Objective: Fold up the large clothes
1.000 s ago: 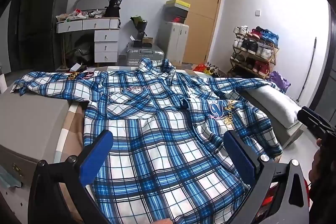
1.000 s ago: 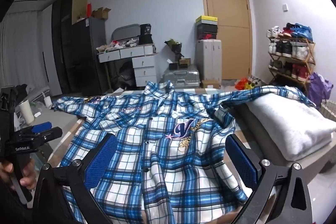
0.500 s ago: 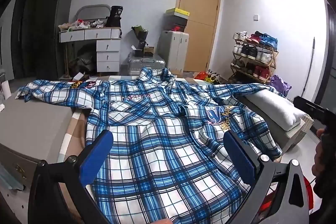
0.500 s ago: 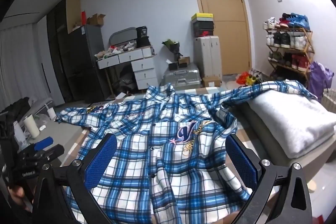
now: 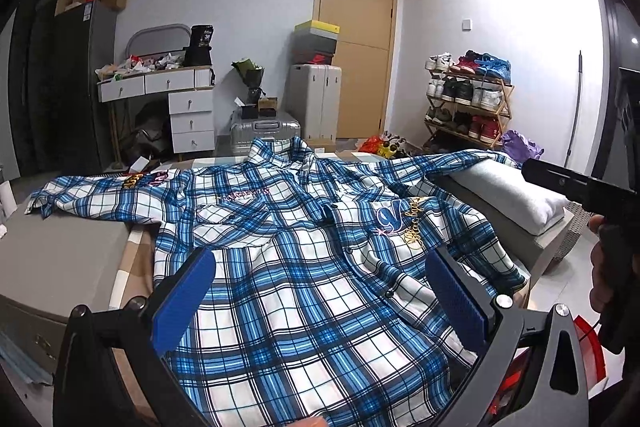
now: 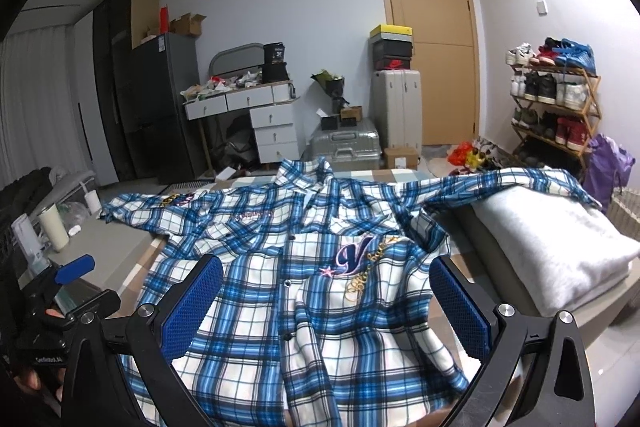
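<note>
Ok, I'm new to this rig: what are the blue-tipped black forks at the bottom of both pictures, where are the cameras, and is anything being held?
Each fork is a pair of hand-held tongs, one per hand, with a fisheye camera mounted behind it looking forward along the fingers. One picture comes from the left tongs, the other from the right tongs. Both stand open and hold nothing. Below them a blue plaid shirt lies spread face up on the bed, sleeves out to both sides; one sleeve drapes over a grey pillow. In each view the other tongs show at the edge.
</note>
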`<state>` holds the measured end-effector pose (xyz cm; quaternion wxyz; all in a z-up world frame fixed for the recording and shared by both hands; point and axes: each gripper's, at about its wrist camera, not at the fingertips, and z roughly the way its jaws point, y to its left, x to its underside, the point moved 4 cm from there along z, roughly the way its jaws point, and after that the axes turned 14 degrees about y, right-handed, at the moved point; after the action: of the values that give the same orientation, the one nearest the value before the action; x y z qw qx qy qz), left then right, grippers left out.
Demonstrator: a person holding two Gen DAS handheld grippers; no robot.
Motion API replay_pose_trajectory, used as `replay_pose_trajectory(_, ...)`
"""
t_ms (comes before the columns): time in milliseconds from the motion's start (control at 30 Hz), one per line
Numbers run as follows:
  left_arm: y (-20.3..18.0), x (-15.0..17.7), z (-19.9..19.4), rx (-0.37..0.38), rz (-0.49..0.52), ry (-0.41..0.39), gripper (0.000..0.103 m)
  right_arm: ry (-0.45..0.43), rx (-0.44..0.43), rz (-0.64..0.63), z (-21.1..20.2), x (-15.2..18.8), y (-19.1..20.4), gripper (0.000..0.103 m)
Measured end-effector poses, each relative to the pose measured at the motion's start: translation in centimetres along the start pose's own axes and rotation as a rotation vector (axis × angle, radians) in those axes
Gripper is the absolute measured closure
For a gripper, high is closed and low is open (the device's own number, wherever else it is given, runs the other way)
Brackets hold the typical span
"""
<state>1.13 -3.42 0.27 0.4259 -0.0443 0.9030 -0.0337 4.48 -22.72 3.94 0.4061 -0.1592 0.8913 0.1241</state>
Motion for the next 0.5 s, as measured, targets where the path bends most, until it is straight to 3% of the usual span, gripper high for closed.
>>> replay_pose_trajectory(500,0.76,0.06,-0.15,0.034,-0.029,-0.008,0.001,0.0,0.007,-0.015,0.01,-0.75,1.03,0.0)
